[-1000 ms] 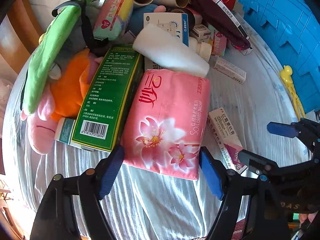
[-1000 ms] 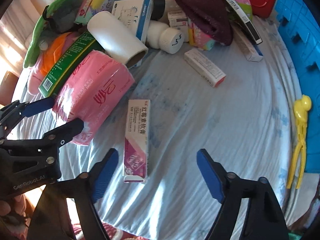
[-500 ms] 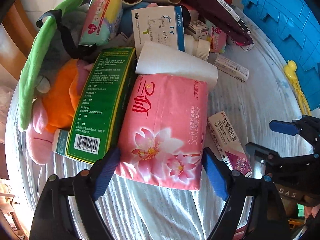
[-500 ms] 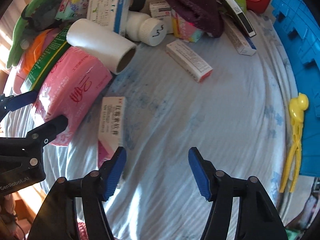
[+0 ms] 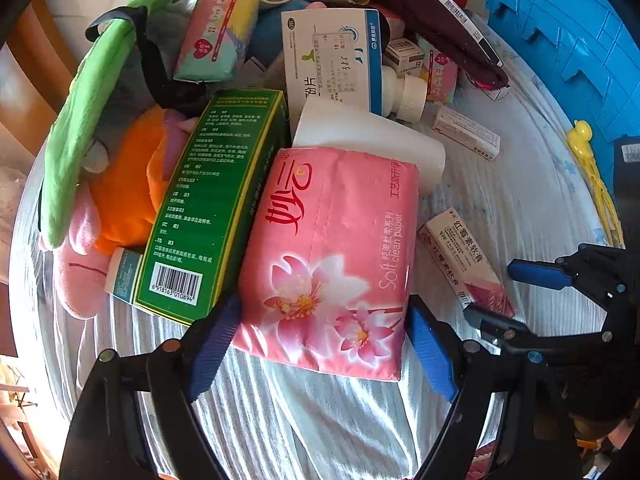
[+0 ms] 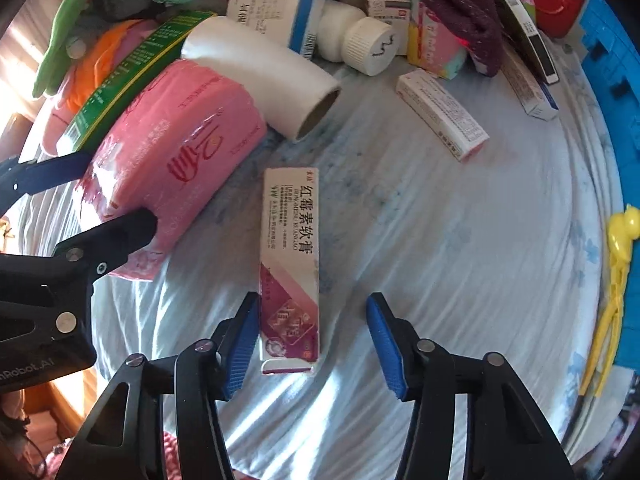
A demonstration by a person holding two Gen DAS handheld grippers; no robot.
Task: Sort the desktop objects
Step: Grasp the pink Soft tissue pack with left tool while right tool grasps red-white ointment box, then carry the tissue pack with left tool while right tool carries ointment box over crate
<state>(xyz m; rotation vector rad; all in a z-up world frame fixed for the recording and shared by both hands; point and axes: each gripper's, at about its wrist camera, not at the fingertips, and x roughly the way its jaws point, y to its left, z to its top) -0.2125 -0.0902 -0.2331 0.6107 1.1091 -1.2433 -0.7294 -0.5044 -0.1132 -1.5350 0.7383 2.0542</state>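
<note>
A pink tissue pack (image 5: 332, 256) lies on the sheet; its near end sits between the open blue pads of my left gripper (image 5: 320, 340), which touch or nearly touch its sides. It also shows in the right wrist view (image 6: 168, 176). A white and pink ointment box (image 6: 290, 264) lies lengthwise with its near end between the open pads of my right gripper (image 6: 314, 340), close to the left pad. The box (image 5: 464, 260) and the right gripper (image 5: 516, 292) also show in the left wrist view. The left gripper (image 6: 88, 196) shows in the right wrist view.
A pile lies behind: green box (image 5: 216, 208), white roll (image 5: 368, 140), plush toys (image 5: 120, 184), blue-white medicine box (image 5: 332, 56), white bottle (image 6: 356, 40), small box (image 6: 444, 116). A blue crate (image 5: 560, 40) stands at the right, with a yellow clip (image 6: 612, 280) beside it.
Both grippers moved forward. The tissue pack now sits deeper between the left pads; the ointment box, earlier outside the right gripper's left pad, now lies between the right pads.
</note>
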